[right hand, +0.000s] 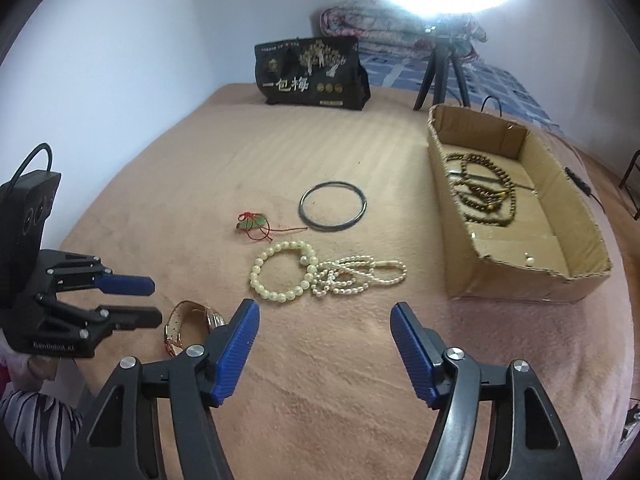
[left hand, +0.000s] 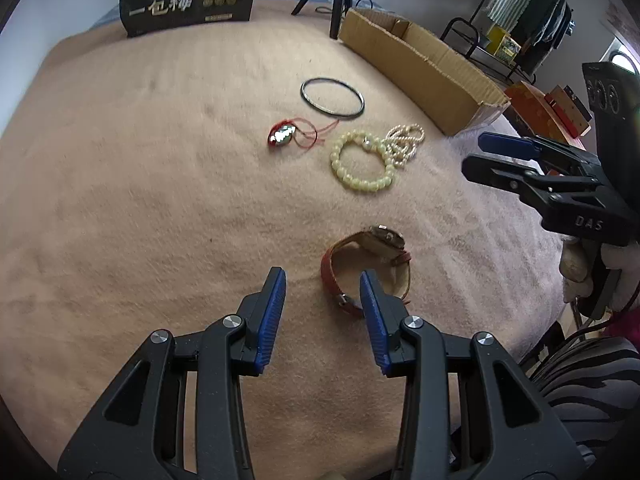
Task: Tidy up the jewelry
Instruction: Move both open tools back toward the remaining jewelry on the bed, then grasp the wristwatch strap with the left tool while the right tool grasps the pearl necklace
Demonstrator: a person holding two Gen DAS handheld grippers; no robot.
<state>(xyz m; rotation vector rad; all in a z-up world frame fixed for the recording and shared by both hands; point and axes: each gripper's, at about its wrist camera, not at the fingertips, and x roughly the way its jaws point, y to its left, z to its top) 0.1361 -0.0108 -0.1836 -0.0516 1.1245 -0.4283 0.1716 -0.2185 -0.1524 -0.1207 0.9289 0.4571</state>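
Your left gripper (left hand: 322, 284) hangs with its jaws apart right beside the red-strapped watch (left hand: 366, 270) near the blanket's (left hand: 140, 200) front edge, likely lined up to grab it for the cardboard box (right hand: 576, 248). Your right gripper (right hand: 324, 320) is spread wide and empty. The black bag (right hand: 312, 74) reads "一包梅".

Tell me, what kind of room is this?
Probably a bedroom: the jewelry lies on a wide bed with a pink blanket, a folded quilt sits by the wall, and clothes hang on a rack.
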